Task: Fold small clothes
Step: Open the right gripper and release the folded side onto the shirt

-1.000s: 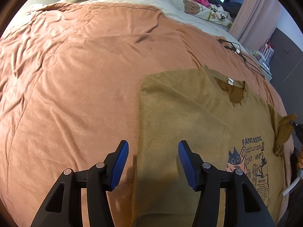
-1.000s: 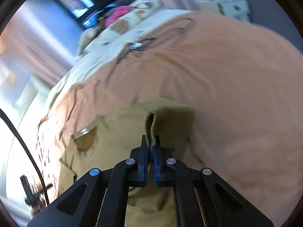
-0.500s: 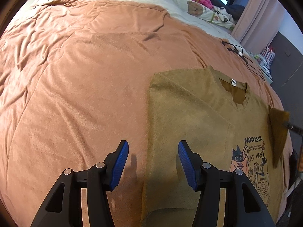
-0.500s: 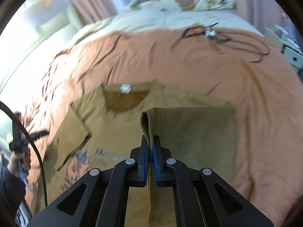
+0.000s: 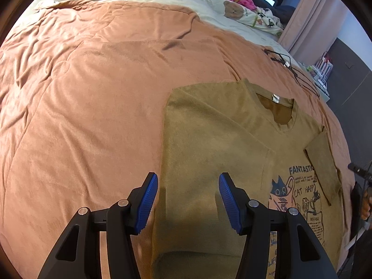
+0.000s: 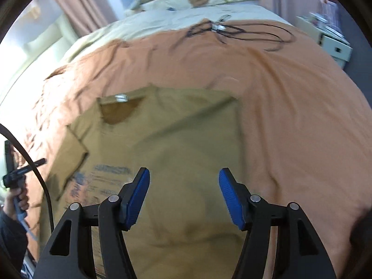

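Note:
A small olive-tan T-shirt [image 5: 223, 139] with a cat print lies face up on the orange bedspread [image 5: 81, 107]. Both its sides are folded inward over the chest; the folded right sleeve [image 5: 322, 160] lies flat beside the print. My left gripper [image 5: 186, 202] is open and empty, above the shirt's left folded edge. My right gripper [image 6: 183, 196] is open and empty, over the shirt's [image 6: 176, 139] right folded part. The left gripper and the hand that holds it show at the left edge of the right wrist view [image 6: 16, 174].
A black cable [image 5: 293, 69] lies on the bedspread beyond the shirt; it also shows in the right wrist view [image 6: 234, 32]. Cream bedding [image 5: 244, 14] with a bear print, plush toys and pink cloth sit at the head. A white drawer unit [image 6: 334, 44] stands beside the bed.
My right gripper carried the right sleeve inward over the shirt, laid it flat, then opened and let go. My left gripper stayed open and shifted only slightly.

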`<move>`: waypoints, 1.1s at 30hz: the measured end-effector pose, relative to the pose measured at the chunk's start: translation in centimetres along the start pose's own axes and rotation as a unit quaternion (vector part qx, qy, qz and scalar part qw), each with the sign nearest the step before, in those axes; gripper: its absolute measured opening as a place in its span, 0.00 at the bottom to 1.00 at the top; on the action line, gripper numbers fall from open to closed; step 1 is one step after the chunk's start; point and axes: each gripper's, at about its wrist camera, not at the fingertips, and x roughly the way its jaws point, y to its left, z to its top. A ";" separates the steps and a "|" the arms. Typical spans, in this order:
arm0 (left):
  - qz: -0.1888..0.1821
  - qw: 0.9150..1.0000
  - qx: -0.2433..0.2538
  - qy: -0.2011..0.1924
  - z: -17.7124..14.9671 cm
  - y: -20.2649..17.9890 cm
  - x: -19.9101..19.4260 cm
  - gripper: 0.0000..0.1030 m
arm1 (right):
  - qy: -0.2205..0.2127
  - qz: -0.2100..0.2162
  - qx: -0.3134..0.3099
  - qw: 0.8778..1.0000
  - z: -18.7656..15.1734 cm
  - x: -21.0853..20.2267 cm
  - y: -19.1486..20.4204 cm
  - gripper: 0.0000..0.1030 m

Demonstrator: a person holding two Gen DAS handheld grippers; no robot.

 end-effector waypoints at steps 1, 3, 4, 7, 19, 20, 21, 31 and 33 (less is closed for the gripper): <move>0.000 1.000 -0.001 0.001 -0.2 0.0 -0.1 0.55 | 0.003 -0.007 0.001 1.000 -0.3 0.3 0.0 0.58; 0.002 1.000 -0.001 0.001 -0.6 -0.1 -0.3 0.55 | 0.015 -0.025 -0.003 1.000 -0.9 1.3 -0.5 0.54; 0.003 1.000 0.000 0.002 -0.9 -0.1 -0.4 0.55 | 0.020 -0.034 -0.004 0.999 -1.1 1.6 -0.3 0.51; 0.008 1.000 0.001 0.005 -1.5 0.1 -0.6 0.55 | 0.038 -0.054 -0.005 0.998 -2.0 3.2 -0.7 0.46; 0.017 0.999 -0.025 0.014 -4.0 2.4 -1.3 0.55 | 0.051 -0.087 0.024 0.995 -3.3 4.0 -1.0 0.35; 0.018 0.999 -0.027 0.014 -4.1 2.6 -1.4 0.55 | 0.046 -0.085 0.024 0.995 -3.3 3.8 -0.9 0.35; 0.018 0.999 -0.029 0.013 -4.2 2.7 -1.5 0.55 | 0.040 -0.084 0.024 0.995 -3.1 3.5 -0.8 0.35; 0.033 0.999 -0.033 0.022 -4.3 4.3 -0.1 0.55 | 0.042 -0.085 0.000 0.996 -1.7 5.3 0.6 0.35; 0.034 0.999 -0.032 0.026 -4.2 4.5 0.6 0.55 | 0.045 -0.090 -0.003 0.995 -1.2 6.2 0.4 0.35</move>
